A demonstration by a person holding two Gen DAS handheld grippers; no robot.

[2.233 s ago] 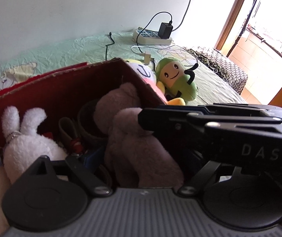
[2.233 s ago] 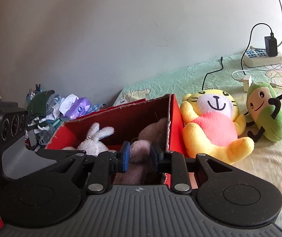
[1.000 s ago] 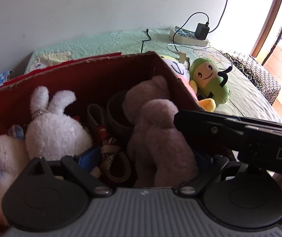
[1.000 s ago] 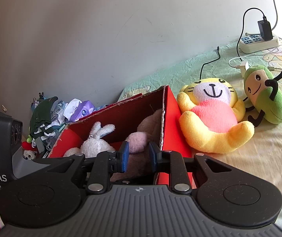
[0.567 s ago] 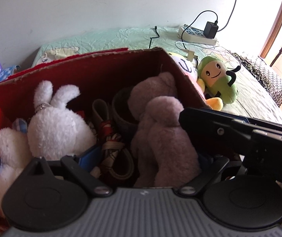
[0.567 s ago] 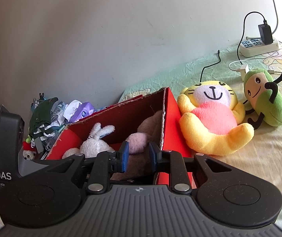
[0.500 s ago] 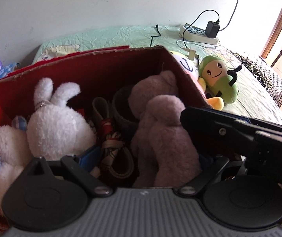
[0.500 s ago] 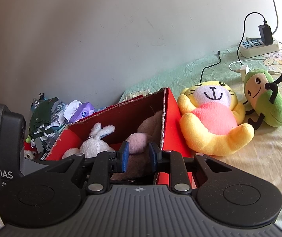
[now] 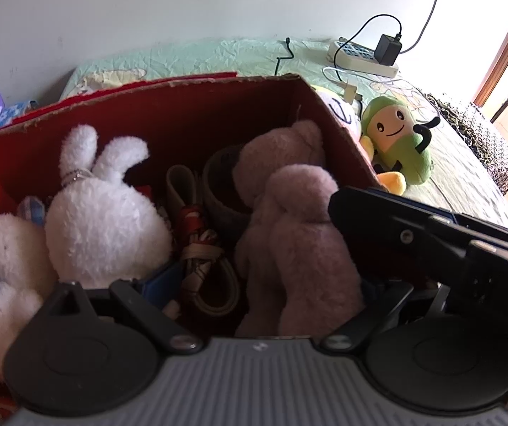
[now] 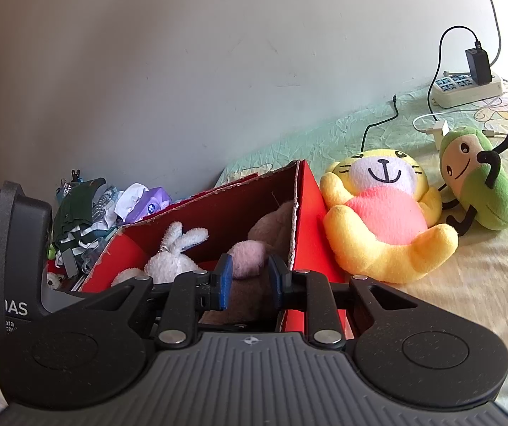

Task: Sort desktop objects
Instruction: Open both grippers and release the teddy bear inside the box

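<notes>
A red cardboard box (image 9: 197, 81) holds a white rabbit plush (image 9: 101, 220), a second white plush (image 9: 5, 266), a rolled strap (image 9: 200, 248) and a dusty-pink bear (image 9: 300, 234). My left gripper (image 9: 261, 282) is open wide just above the box's near side; the bear lies between its spread fingers, and its right fingertip is hidden behind the bear. My right gripper (image 10: 250, 280) hovers at the box's right wall (image 10: 300, 206), its blue pads a small gap apart with nothing between them. A yellow tiger plush (image 10: 385, 220) and a green plush (image 10: 477, 184) lie on the sheet to the right of the box.
A white power strip (image 10: 467, 88) with a black charger and loose cables lies by the wall at the far right. A purple tissue pack (image 10: 147, 206) and a heap of clothes (image 10: 80, 209) sit left of the box. The pale green sheet (image 10: 485, 284) stretches to the right.
My left gripper has drifted left and back, so more of the box's left half shows. The bear stays in the box. My right gripper has barely moved, its gap unchanged.
</notes>
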